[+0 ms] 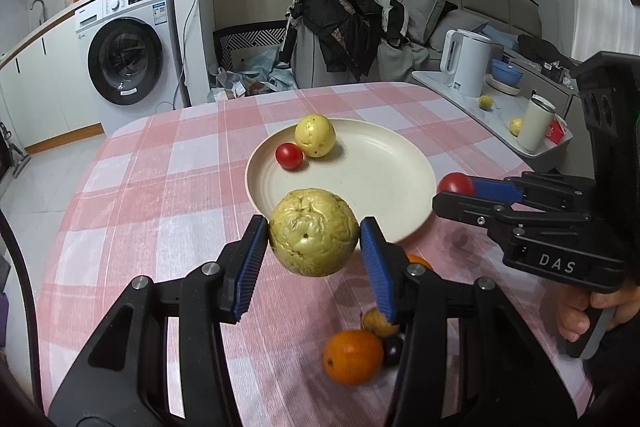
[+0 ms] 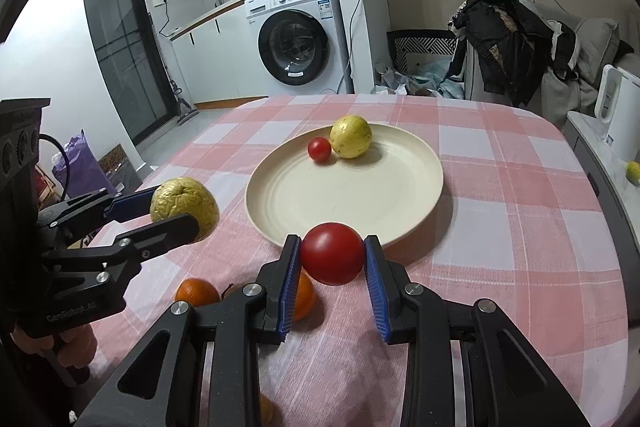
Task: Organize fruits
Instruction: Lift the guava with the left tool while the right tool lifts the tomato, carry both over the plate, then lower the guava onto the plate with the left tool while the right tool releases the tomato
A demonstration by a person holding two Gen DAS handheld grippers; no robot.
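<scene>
Pink-and-white checked cloth [image 1: 160, 195] covers the table where we work, with a washing machine [image 2: 296, 39] against the far wall. Our left gripper [image 1: 314, 239] has its blue pads pressed to either side of a wrinkled yellow-green fruit [image 1: 314, 231], held clear of the cloth just before the near rim of the cream plate [image 1: 360, 183]. From the right wrist view we see the same gripper reaching in level from the left, fingers pointing right toward the plate, with fingers of the left hand [image 2: 76, 347] curled round the grip below it. Our right gripper [image 2: 332, 254] is clamped on a red tomato [image 2: 332, 253] at the plate's near edge; in the left wrist view it comes in from the right, level, with the right hand [image 1: 588, 311] under its handle. On the plate's far side a smooth yellow fruit [image 2: 351, 137] sits touching a small red tomato [image 2: 319, 149]. Near us on the cloth lie an orange [image 1: 352, 357], a small brown fruit [image 1: 378, 323] and a dark one [image 1: 393, 350] (partly hidden by the finger). Another orange [image 2: 196, 291] lies near the left gripper, and a white kettle [image 1: 466, 61] stands far right.
</scene>
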